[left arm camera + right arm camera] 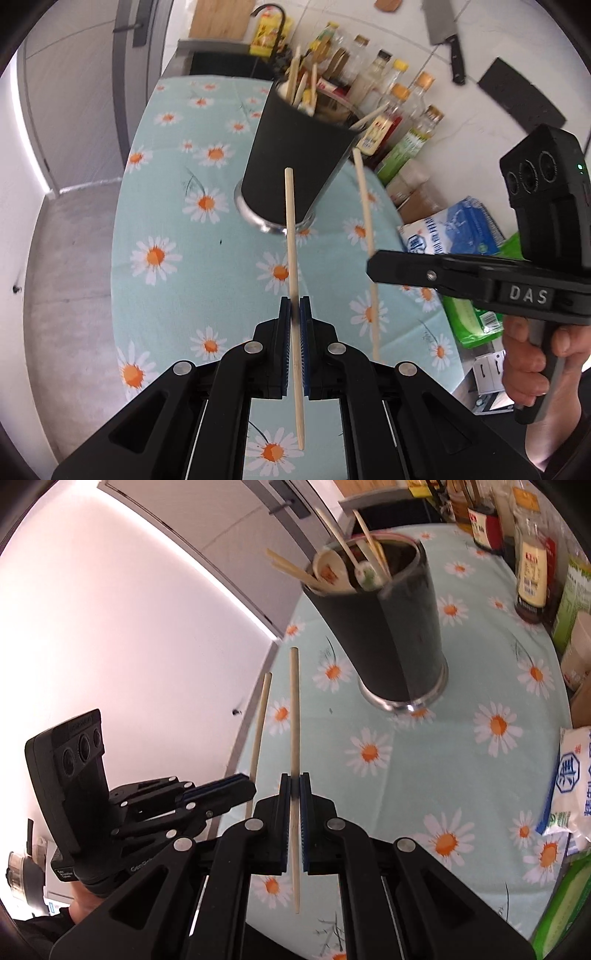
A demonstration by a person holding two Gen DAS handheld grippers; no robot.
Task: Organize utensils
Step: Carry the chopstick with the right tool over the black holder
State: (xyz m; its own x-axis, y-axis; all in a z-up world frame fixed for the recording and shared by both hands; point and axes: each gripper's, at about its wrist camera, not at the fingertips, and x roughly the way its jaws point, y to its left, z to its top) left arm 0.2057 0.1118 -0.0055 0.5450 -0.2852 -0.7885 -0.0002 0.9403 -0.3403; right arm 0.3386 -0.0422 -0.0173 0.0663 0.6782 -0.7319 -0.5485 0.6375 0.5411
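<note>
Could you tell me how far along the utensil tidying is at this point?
Done: the black holder already stands on the daisy tablecloth with spoons and chopsticks in it. In hand: the left hand-held gripper and right hand-held gripper each clamp one chopstick. Left: both need dropping into the holder.

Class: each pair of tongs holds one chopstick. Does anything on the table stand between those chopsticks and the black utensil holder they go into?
Nothing visible: only bare daisy tablecloth lies between each chopstick and the black utensil holder.
</note>
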